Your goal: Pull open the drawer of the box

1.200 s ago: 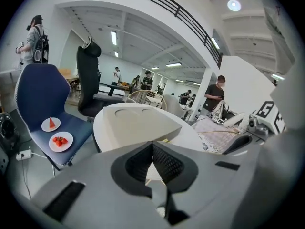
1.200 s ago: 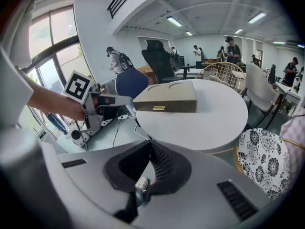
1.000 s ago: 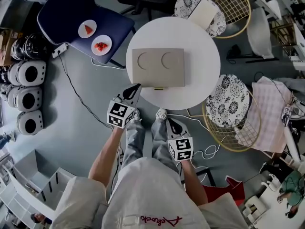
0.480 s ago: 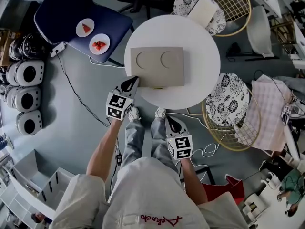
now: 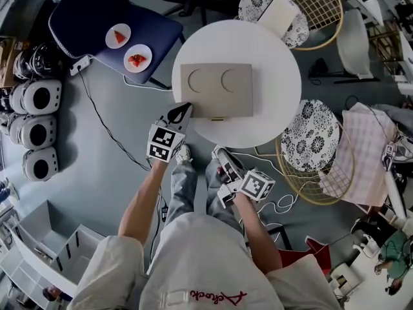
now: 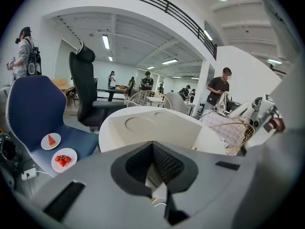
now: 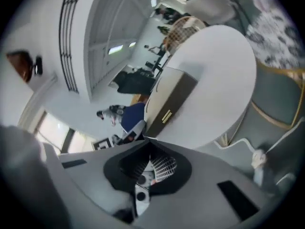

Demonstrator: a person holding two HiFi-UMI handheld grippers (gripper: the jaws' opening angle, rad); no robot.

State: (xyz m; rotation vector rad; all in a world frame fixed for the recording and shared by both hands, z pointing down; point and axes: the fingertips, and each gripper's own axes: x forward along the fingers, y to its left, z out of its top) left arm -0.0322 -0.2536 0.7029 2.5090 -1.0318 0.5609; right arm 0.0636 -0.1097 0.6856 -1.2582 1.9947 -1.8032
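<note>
A flat beige box (image 5: 216,89) with two round recesses in its lid lies on a round white table (image 5: 271,108). Its small gold drawer handle (image 5: 217,118) faces me, and the drawer looks closed. My left gripper (image 5: 184,110) is shut and empty, its tip at the box's near left corner; whether it touches I cannot tell. In the left gripper view the box (image 6: 157,130) fills the space just past the jaws (image 6: 153,144). My right gripper (image 5: 219,152) is shut and empty, rolled on its side below the table's edge. Its view shows the box (image 7: 172,99) and handle (image 7: 166,116) tilted.
A navy chair (image 5: 97,11) at the back left carries two plates of red fruit (image 5: 137,59). Wire chairs with patterned cushions stand at the right (image 5: 308,137) and at the back (image 5: 271,8). White round helmets (image 5: 39,99) line the left floor. A cable (image 5: 106,128) runs past my feet.
The right gripper has rolled onto its side and shifted a little right. The left gripper has crept up toward the box's near left corner.
</note>
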